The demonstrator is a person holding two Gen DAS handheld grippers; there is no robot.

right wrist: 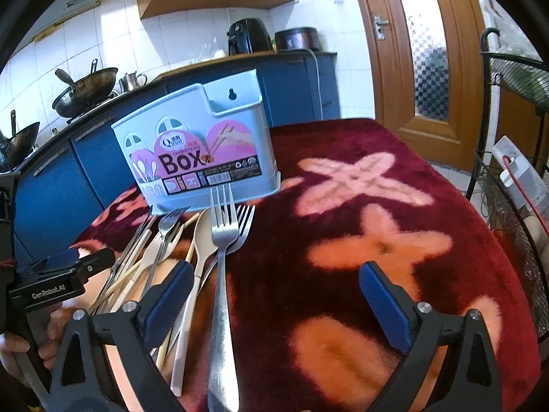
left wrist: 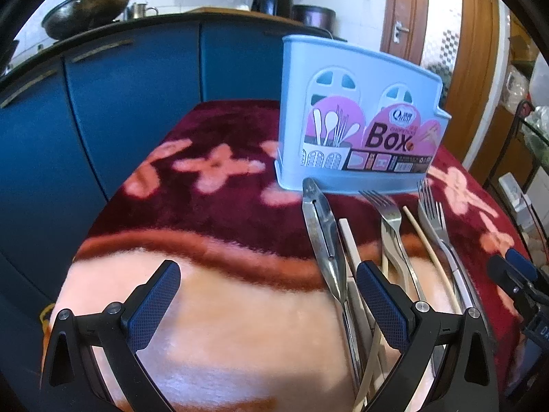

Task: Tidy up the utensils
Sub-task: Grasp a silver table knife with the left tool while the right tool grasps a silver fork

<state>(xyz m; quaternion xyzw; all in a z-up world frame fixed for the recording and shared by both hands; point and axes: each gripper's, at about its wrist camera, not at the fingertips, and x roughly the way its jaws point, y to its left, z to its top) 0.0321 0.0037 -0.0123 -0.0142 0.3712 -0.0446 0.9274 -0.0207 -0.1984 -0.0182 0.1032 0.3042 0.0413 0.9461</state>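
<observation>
A light blue utensil box point(left wrist: 357, 116) with a pink "Box" label stands upright on the floral blanket; it also shows in the right wrist view point(right wrist: 202, 151). In front of it lie steel tongs point(left wrist: 324, 237), forks point(left wrist: 391, 219), a chopstick point(left wrist: 429, 240) and a white handle point(left wrist: 350, 240). In the right wrist view a big fork point(right wrist: 223, 233), a cream spoon point(right wrist: 204, 240) and more forks point(right wrist: 170, 226) lie in a pile. My left gripper point(left wrist: 267, 300) is open, just left of the pile. My right gripper point(right wrist: 274, 302) is open over the big fork's handle.
The red blanket with pink flowers point(right wrist: 377, 240) covers the table. Blue cabinets point(left wrist: 120, 103) and a counter with woks point(right wrist: 85, 86) stand behind. A wooden door point(right wrist: 429, 51) is at the right, and a wire rack point(right wrist: 514, 206) stands beside the table's right edge.
</observation>
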